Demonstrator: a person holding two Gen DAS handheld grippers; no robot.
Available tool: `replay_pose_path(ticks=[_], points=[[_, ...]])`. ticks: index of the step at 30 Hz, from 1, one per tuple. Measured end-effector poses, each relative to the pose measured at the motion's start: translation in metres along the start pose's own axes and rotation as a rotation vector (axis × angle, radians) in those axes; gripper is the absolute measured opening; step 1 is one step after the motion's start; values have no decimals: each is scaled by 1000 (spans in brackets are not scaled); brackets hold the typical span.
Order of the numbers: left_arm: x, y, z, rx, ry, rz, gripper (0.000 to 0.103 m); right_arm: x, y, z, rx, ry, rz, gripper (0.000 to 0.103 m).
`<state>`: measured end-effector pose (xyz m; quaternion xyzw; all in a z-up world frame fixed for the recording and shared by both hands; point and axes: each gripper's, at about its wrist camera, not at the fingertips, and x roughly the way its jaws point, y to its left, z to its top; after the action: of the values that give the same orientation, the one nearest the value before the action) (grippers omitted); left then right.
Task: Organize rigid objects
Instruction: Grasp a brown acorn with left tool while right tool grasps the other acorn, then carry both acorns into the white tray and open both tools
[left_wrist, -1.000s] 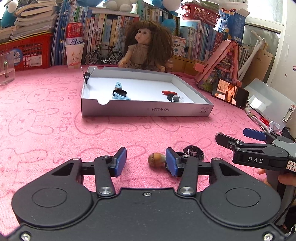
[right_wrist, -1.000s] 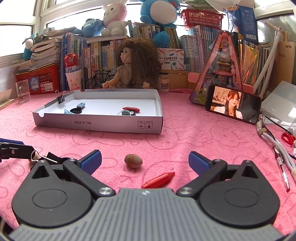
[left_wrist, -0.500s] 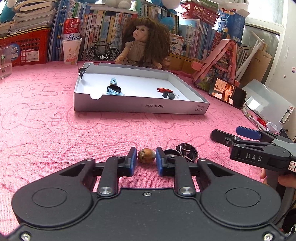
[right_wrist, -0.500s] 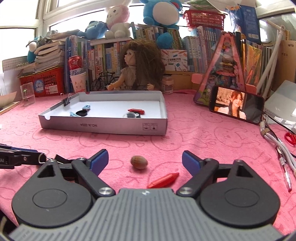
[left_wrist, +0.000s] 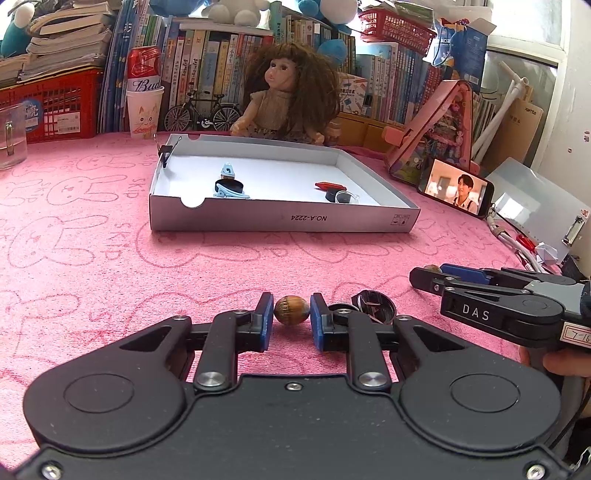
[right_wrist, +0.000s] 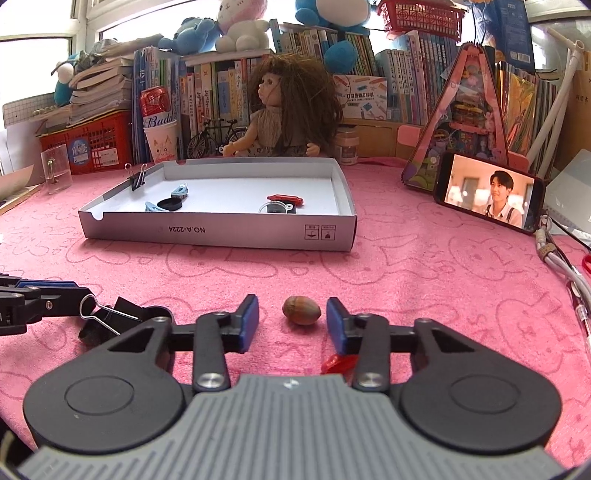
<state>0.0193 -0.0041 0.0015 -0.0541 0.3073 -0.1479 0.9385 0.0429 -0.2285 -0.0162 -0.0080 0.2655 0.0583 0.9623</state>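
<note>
The near wall of the white cardboard tray (left_wrist: 284, 219) carries "NO.A-2224", printed upside down as seen from both wrist views, with two small handling pictograms near its right end (too small to read). The red can (left_wrist: 143, 72) standing in the paper cup (left_wrist: 144, 114) shows "Bud" in white script, the rest hidden by the cup's rim. The pink cloth (left_wrist: 92, 221) on the tabletop has "SKIP" drawn among its rabbit outlines. The right tool (left_wrist: 428, 275) bears "DAS" in pale letters on its black arm, and a white sticker behind begins "7-1". The book spines at the back are too blurred to read.
</note>
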Motion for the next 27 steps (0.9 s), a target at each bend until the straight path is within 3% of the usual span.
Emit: replay_pose_path(ticks=[1,4,16,27], points=[[0,0,0,0,0,0,20,0,0,-1,0,2,-2,34],[0,1,1,-3,-1,4,20,0,-1,0,3,-2,-13,27],[2,1,16,-2,-39,17,20,-2,0,7,15,-25,-3,27],[12,9,56,-13,-106,38,20,3,0,35,20,-59,13,27]])
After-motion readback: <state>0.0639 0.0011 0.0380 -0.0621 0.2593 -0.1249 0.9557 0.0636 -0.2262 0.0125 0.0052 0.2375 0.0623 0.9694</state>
